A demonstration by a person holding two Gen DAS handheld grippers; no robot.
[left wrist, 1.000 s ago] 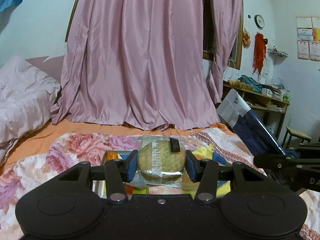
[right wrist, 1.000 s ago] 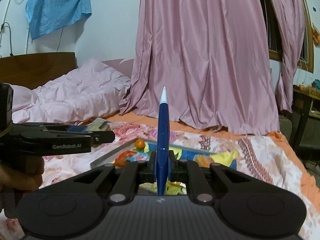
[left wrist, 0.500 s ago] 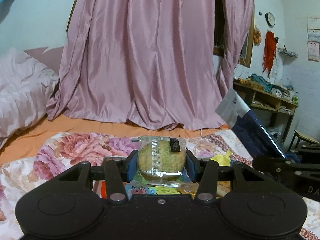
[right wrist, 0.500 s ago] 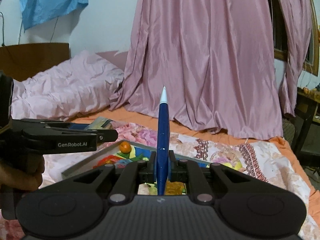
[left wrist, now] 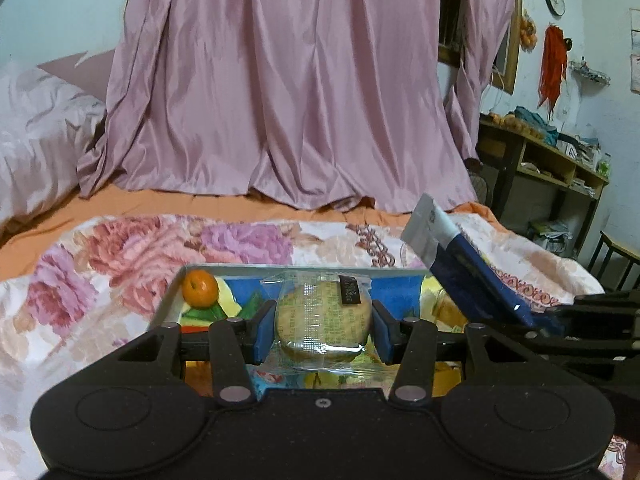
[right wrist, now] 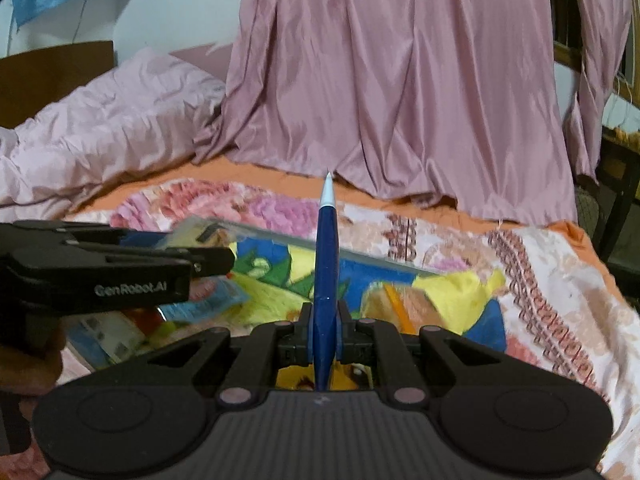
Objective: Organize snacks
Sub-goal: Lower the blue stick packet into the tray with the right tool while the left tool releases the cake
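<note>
**Both snacks now over the tray**

My left gripper is clamped on a wrapped biscuit, its blue pads pressing the clear wrapper from both sides. My right gripper is shut tight on a blue packet, which stands edge-on and upright between the jaws; in the left view the same packet leans up and away at the right.

What has changed over the last second: I have carried both grippers forward across the floral blanket. The tray was mostly hidden under the left gripper a moment ago; now its far rim shows in full, with the orange in its far-left corner and the biscuit held over its middle. From the right view, the packet sits over the tray's colourful floor, with other wrapped snacks lying at the near left.

I judge that both items are in place for release. The next step is probably to lower and let go, keeping clear of the orange.
</note>
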